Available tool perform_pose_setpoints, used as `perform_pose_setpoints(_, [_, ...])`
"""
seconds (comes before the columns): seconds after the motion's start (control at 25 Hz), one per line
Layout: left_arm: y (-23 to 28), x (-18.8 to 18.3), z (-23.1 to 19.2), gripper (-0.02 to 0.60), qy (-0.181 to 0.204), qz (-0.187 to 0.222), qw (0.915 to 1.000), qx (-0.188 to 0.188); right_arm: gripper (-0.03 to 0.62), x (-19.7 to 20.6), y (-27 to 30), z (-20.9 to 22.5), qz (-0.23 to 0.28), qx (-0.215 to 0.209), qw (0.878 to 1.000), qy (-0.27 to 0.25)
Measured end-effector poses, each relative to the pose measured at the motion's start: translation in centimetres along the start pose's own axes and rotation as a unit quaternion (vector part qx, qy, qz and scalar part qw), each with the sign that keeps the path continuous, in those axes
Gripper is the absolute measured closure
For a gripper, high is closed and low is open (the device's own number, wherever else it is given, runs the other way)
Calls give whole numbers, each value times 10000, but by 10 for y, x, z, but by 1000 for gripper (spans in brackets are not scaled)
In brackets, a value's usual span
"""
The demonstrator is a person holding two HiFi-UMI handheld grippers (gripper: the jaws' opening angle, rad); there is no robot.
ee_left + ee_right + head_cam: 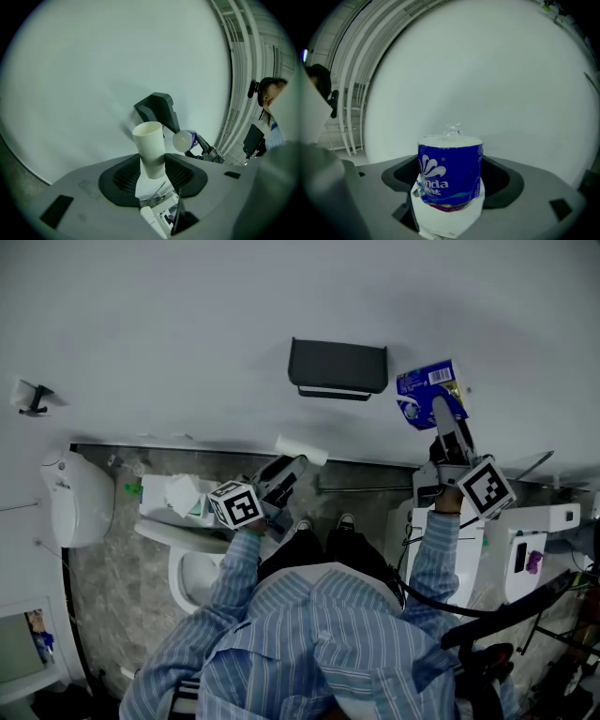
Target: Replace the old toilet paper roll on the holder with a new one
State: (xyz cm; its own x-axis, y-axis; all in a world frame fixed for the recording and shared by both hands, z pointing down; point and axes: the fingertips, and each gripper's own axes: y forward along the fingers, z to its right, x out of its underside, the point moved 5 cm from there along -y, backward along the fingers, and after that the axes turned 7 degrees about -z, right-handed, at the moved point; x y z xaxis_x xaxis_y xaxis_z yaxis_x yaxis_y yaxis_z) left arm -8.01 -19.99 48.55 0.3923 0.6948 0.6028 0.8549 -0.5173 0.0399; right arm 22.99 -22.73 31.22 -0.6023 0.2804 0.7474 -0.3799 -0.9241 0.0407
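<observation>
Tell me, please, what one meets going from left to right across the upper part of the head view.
A small wall hook → empty cardboard tube → dark paper holder → blue-wrapped new roll.

Bare white tube [150, 149], blue-wrapped new roll [450, 176], dark wall holder [337, 367]

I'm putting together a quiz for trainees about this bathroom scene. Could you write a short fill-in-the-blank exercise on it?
1. Of the left gripper and the right gripper, the bare tube is clamped in the ____ one.
2. The new roll in the other has a ____ wrapper.
3. The dark holder hangs on the ____.
Missing words: left; blue; wall.
</observation>
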Motion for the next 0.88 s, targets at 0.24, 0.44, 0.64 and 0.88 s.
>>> perform_pose_setpoints(0.24, [0, 2, -2, 416, -61, 0, 10000, -67, 189, 34, 8, 30, -317, -36, 9968, 731])
perform_pose_setpoints(0.44, [0, 2, -2, 416, -52, 18, 9999, -100, 189, 56, 24, 43, -491, -104, 9913, 1217])
perform_pose_setpoints(0.64, [1, 3, 2, 416, -3, 43, 9999, -153, 189, 65, 35, 47, -608, -318, 9835, 1674])
perform_pose_setpoints(0.88, [0, 2, 3, 416, -2, 131, 9996, -239, 189, 71, 46, 50, -727, -412, 9775, 1936])
